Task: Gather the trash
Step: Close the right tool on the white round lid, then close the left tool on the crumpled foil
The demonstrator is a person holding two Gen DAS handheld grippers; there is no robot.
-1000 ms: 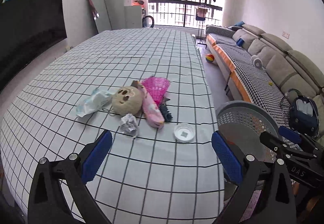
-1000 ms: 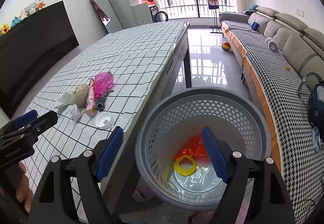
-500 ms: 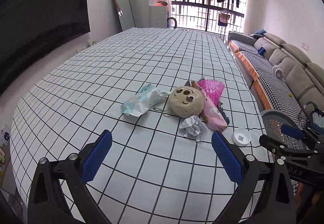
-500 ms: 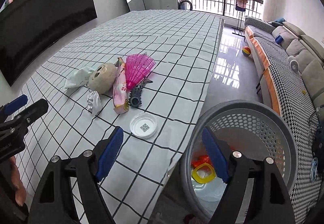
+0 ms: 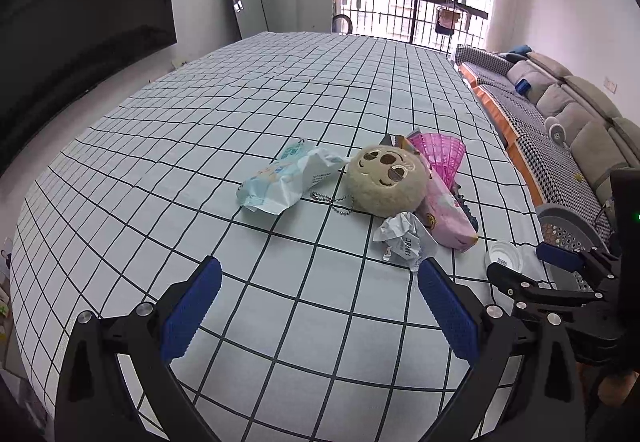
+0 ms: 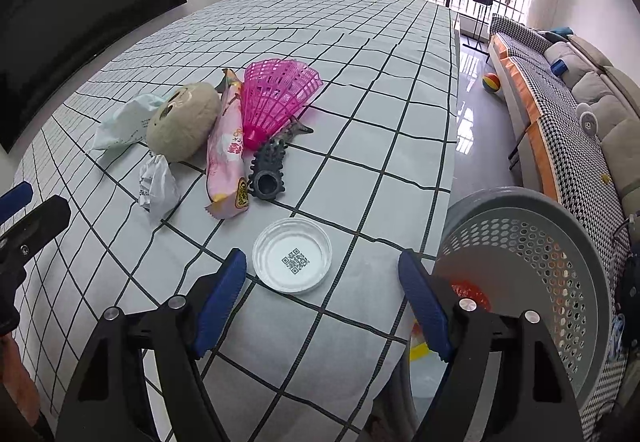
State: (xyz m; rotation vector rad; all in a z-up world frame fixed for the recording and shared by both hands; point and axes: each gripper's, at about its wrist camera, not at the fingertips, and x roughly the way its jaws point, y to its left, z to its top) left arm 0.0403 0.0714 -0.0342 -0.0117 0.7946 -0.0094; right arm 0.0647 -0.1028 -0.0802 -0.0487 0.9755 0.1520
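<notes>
Trash lies in a cluster on the checked tablecloth: a clear plastic lid with a QR code, a crumpled paper wad, a pink snack wrapper, a pale blue wipes packet, a pink plastic shuttlecock, a black spiky tube and a beige plush toy. My right gripper is open and empty, just short of the lid. My left gripper is open and empty, short of the paper wad. A grey perforated basket stands beside the table's right edge.
The table edge runs on the right, with glossy floor and a ball beyond. A grey sofa lines the right wall. A large black screen is on the left wall.
Both grippers have swung left from the basket toward the table. The right gripper now faces the plastic lid instead of the basket's inside. Both stay open.
</notes>
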